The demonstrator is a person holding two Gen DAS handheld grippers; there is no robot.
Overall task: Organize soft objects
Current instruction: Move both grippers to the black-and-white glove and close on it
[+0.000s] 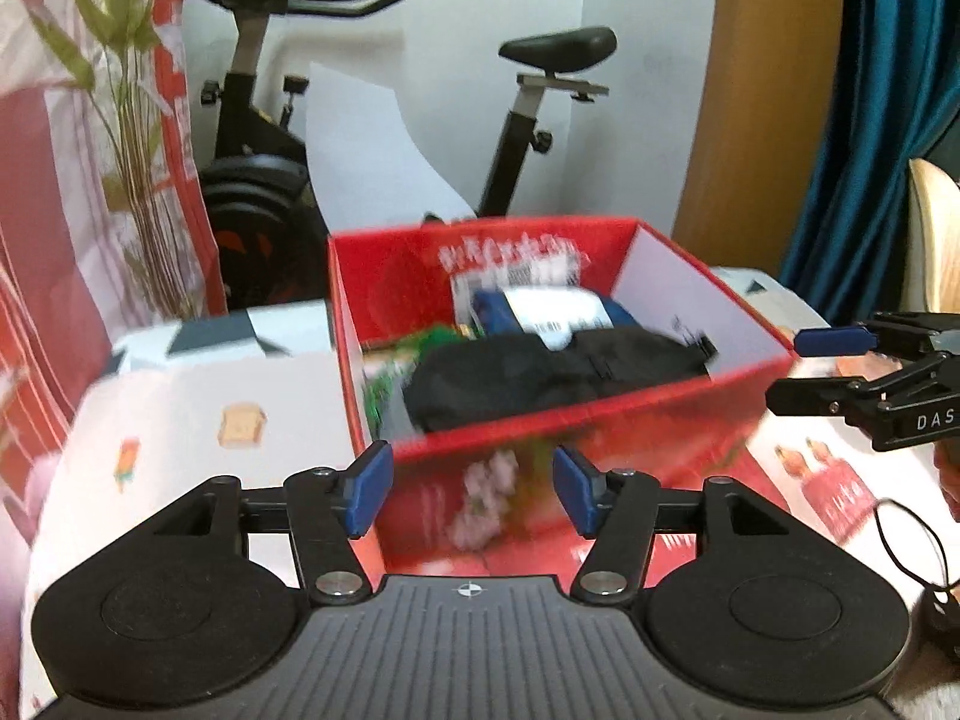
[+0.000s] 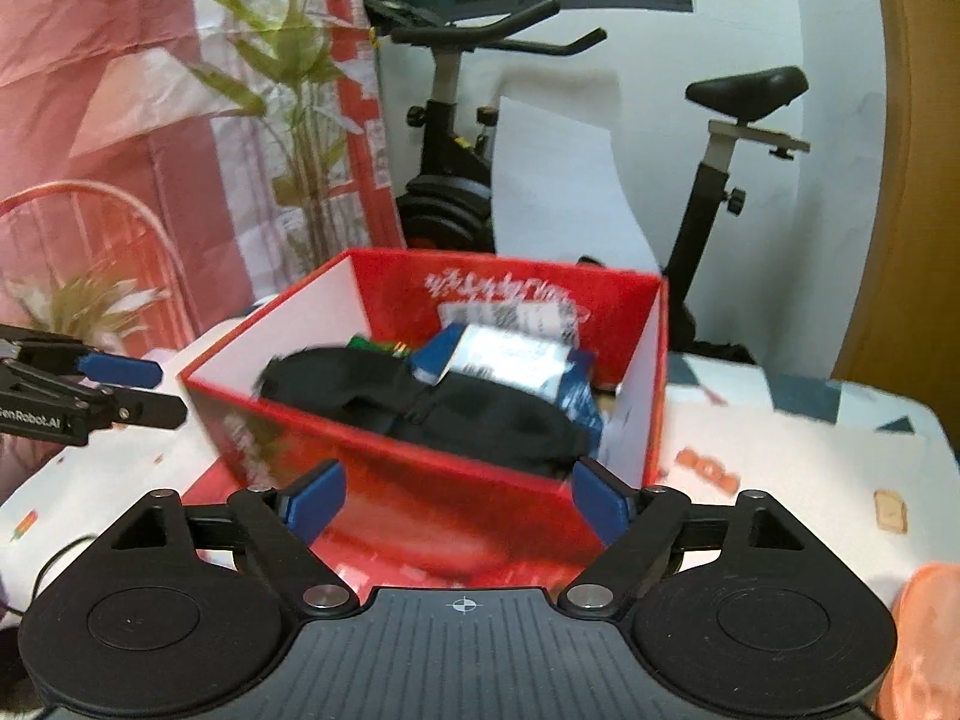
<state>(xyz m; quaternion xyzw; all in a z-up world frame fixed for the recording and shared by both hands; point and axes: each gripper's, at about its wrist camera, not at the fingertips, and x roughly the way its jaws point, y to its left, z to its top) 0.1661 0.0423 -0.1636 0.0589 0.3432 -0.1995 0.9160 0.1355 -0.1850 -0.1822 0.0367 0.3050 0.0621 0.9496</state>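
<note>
A red open box [image 1: 576, 414] stands on the table and also shows in the right wrist view [image 2: 432, 468]. Inside lie a black soft item [image 1: 540, 378] [image 2: 456, 408], a blue and white packet [image 1: 552, 312] [image 2: 510, 360] and something green [image 1: 414, 348]. My left gripper [image 1: 474, 492] is open and empty, just in front of the box's near wall. My right gripper [image 2: 456, 501] is open and empty, facing the box from its other side. An orange soft cloth [image 2: 924, 642] lies at the right wrist view's lower right edge.
The table has a white printed cloth [image 1: 228, 420]. A black cable [image 1: 918, 546] lies at the right. An exercise bike [image 1: 528, 120] stands behind the table, a red patterned curtain [image 1: 72, 180] at the left, a blue curtain [image 1: 870, 150] at the right.
</note>
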